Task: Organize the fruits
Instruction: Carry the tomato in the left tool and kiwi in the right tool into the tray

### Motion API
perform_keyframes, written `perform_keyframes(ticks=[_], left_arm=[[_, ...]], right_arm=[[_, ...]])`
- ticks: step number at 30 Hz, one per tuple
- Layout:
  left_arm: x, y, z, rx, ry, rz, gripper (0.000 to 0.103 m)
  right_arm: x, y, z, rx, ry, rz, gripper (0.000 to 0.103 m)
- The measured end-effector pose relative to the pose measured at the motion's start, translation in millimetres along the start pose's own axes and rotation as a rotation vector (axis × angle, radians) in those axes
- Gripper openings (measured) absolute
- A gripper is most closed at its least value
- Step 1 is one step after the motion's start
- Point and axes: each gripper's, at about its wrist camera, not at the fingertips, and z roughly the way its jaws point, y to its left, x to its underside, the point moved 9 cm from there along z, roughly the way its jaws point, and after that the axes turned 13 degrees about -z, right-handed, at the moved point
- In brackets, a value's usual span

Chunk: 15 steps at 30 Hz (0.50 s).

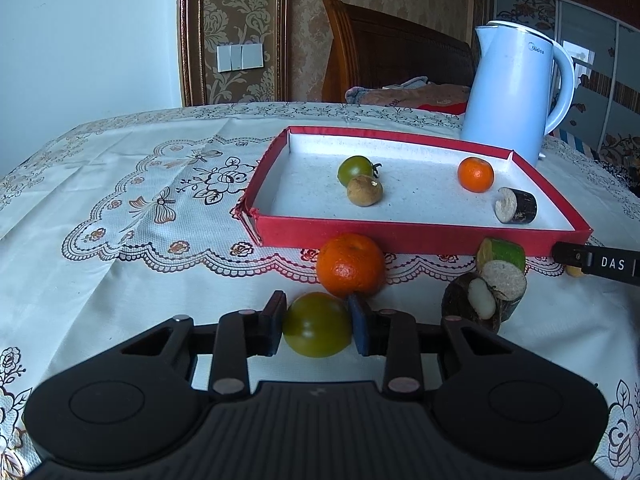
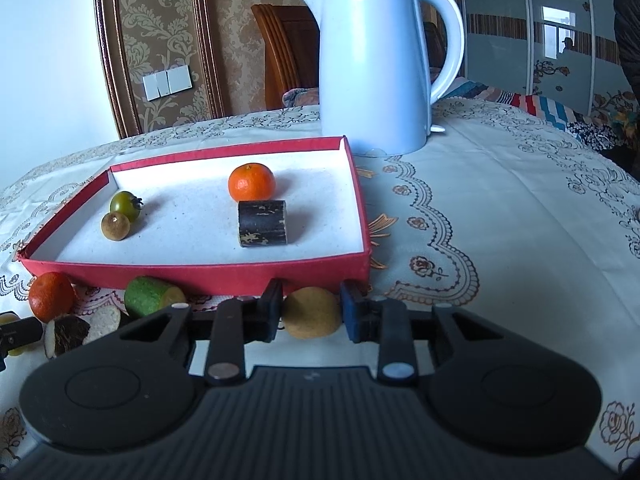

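My left gripper (image 1: 317, 326) is shut on a green tomato (image 1: 318, 330) that rests on the tablecloth just in front of a loose orange (image 1: 350, 265). My right gripper (image 2: 310, 312) is shut on a small tan round fruit (image 2: 312, 313) close to the front wall of the red tray (image 2: 192, 274). Inside the tray (image 1: 400, 236) lie a small green tomato (image 1: 354, 169), a brown longan (image 1: 363, 191), a small orange (image 1: 475, 174) and a dark cane piece (image 1: 516, 205). A green cane piece (image 1: 504, 254), a cut cane disc (image 1: 505, 280) and a split mangosteen (image 1: 472, 300) lie outside it.
A white electric kettle (image 2: 376, 68) stands behind the tray's far right corner. The right gripper's black finger (image 1: 596, 264) shows at the right edge of the left wrist view. A wooden chair (image 1: 384, 52) stands beyond the table. Patterned tablecloth (image 2: 500, 208) spreads to the right.
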Motion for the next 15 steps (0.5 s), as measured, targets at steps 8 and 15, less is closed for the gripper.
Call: perform_keyframes(ticks=[8, 15], left_arm=[[-1.2, 0.8, -1.9, 0.007, -0.009, -0.008, 0.033], [-1.7, -1.9, -2.6, 0.009, -0.013, 0.001, 0.033]], right_arm=[[-0.7, -0.8, -1.1, 0.003, -0.008, 0.001, 0.029], [-1.4, -1.8, -3.6, 0.009, -0.023, 0.005, 0.029]])
